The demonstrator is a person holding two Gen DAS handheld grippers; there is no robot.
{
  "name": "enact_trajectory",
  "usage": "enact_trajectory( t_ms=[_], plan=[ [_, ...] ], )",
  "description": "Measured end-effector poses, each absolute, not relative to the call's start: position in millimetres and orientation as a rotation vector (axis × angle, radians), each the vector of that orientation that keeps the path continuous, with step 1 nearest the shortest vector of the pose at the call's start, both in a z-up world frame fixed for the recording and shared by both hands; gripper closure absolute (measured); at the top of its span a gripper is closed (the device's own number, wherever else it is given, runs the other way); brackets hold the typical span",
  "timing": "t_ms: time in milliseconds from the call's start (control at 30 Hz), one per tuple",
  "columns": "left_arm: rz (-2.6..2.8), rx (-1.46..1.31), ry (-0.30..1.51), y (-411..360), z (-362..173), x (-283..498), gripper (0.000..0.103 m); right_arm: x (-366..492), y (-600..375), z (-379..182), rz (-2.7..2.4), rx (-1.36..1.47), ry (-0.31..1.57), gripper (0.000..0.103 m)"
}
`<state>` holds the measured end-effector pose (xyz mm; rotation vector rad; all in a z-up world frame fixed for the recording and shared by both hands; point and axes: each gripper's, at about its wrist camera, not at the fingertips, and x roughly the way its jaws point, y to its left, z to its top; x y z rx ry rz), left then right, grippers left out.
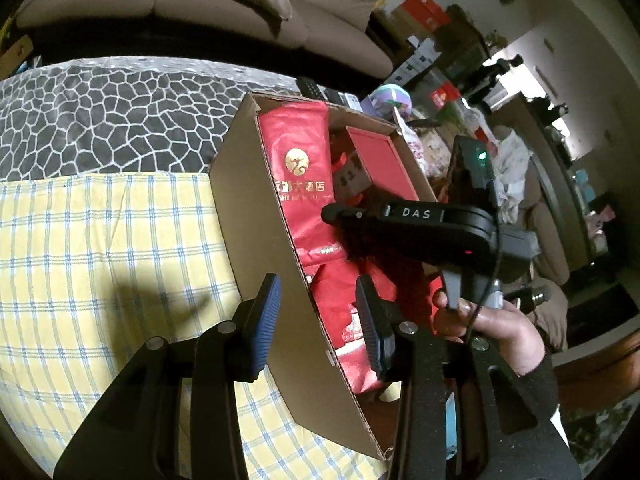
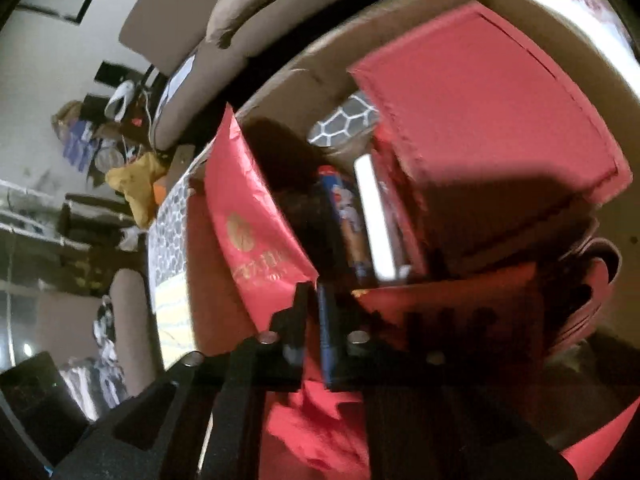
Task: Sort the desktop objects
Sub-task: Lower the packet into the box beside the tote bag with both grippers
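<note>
An open cardboard box (image 1: 256, 216) holds a red bag with a gold logo (image 1: 296, 160), a flat red case (image 1: 384, 164) and crumpled red packaging (image 1: 340, 292). My left gripper (image 1: 320, 316) straddles the box's near wall, which passes between its blue pads without touching them. My right gripper (image 1: 332, 214), held by a person's hand (image 1: 492, 324), reaches into the box from the right. In the blurred right wrist view, the right gripper (image 2: 314, 312) is shut on the lower corner of the red bag (image 2: 256, 232), beside the red case (image 2: 480, 96).
The box rests on a yellow checked cloth (image 1: 100, 240) with a grey pebble-patterned cover (image 1: 100, 120) behind it. A brown sofa (image 1: 200, 8) stands beyond. Cluttered bags and boxes (image 1: 504, 160) fill the right side. A blue-labelled packet (image 2: 348, 216) stands inside the box.
</note>
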<state>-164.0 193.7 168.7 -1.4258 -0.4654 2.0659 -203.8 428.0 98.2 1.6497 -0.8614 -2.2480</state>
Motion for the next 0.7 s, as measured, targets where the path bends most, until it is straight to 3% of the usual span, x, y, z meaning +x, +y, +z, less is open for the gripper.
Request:
enact_trajectory(
  t_ms=[267,367,433,467,700],
  plan=[
    [2.067,-1.439,-0.454,193.9,168.7,-160.4,0.064,-206.2,399.8,114.7,-2.416,1.731,-0.502,0.101],
    [2.069,-1.434,-0.459,193.2,171.7,-156.9,0.063,-202.0,394.3,129.8,-2.474,1.696,-0.424,0.089],
    [2.075,-1.429,-0.45,193.1,176.6,-152.7,0.056,-194.9,394.8,140.5,-2.493,1.663,-0.404,0.054],
    [2.079,-1.424,-0.445,193.1,179.4,-150.8,0.051,-190.6,394.9,146.1,-2.513,1.655,-0.376,0.05],
    [2.124,-1.398,-0.417,192.0,206.4,-131.2,0.043,-157.9,405.9,177.0,-2.572,1.61,-0.313,0.049]
  ],
)
